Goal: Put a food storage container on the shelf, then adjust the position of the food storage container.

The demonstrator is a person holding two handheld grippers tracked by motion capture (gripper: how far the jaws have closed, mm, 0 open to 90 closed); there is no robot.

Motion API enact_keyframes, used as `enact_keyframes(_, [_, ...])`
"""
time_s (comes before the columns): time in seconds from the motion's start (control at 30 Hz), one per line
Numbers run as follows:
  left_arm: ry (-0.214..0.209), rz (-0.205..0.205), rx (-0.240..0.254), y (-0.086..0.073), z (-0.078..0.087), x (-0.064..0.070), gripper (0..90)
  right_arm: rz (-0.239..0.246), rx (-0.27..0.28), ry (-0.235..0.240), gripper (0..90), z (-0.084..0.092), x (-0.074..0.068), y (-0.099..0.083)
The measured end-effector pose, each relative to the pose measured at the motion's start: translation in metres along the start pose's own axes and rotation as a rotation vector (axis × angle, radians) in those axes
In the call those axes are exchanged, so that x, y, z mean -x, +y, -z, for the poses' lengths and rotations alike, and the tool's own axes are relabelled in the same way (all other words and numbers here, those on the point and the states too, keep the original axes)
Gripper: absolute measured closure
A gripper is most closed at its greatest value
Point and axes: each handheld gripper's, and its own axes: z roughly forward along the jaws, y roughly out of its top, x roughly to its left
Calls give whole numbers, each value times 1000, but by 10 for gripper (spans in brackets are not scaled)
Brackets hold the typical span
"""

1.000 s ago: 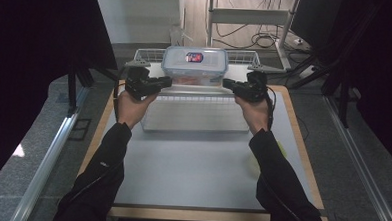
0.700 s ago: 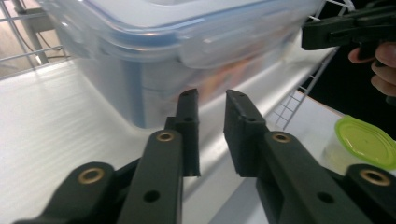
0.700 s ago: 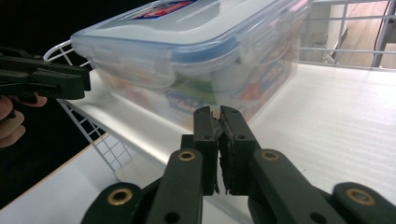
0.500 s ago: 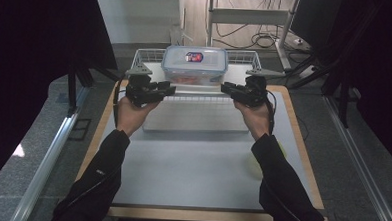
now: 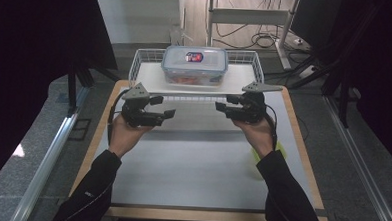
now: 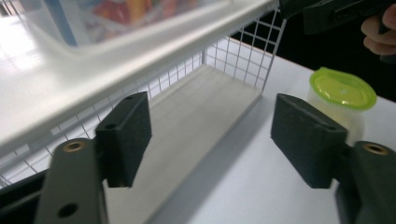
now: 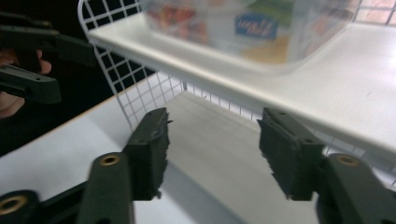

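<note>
While the clear plastic lidded box [image 5: 194,65] sits on the white wire shelf [image 5: 145,73], both grippers have drawn back toward the person. Left gripper [image 6: 210,135] gapes empty; a green-lidded tub [image 6: 343,93] stands beyond. Right gripper [image 7: 212,149] likewise gapes empty.

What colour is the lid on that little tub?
Bright yellow-green; the lid shows best in the left gripper view.

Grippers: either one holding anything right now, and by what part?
Nothing is held. The left gripper and the right gripper both have their jaws apart with empty space between them, short of the lidded container on the wire shelf.
</note>
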Motion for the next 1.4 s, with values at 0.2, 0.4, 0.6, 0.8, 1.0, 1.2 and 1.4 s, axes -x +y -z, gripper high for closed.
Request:
enact_keyframes(0.2, [-19, -21, -6, -19, 3, 15, 208, 35, -27, -4, 299, 5, -9, -19])
enact_keyframes(0.4, [-19, -38, -20, -38, 4, 28, 134, 61, -59, -17, 212, 8, -14, -37])
enact_keyframes(0.6, [-24, -26, -50, -63, 6, 34, 61, 60, -67, -15, 131, 11, -18, -52])
enact_keyframes(0.8, [4, -16, -67, -89, 13, 38, 25, 64, -103, -10, 93, 13, -25, -74])
enact_keyframes(1.0, [6, -22, -70, -109, 18, 45, 7, 68, -130, -12, 84, 19, -32, -95])
enact_keyframes(1.2, [27, -59, -119, -124, 20, 53, 3, 79, -182, -28, 82, 25, -34, -117])
enact_keyframes(1.4, [36, -63, -114, -129, 21, 53, 0, 82, -224, -56, 36, 28, -29, -127])
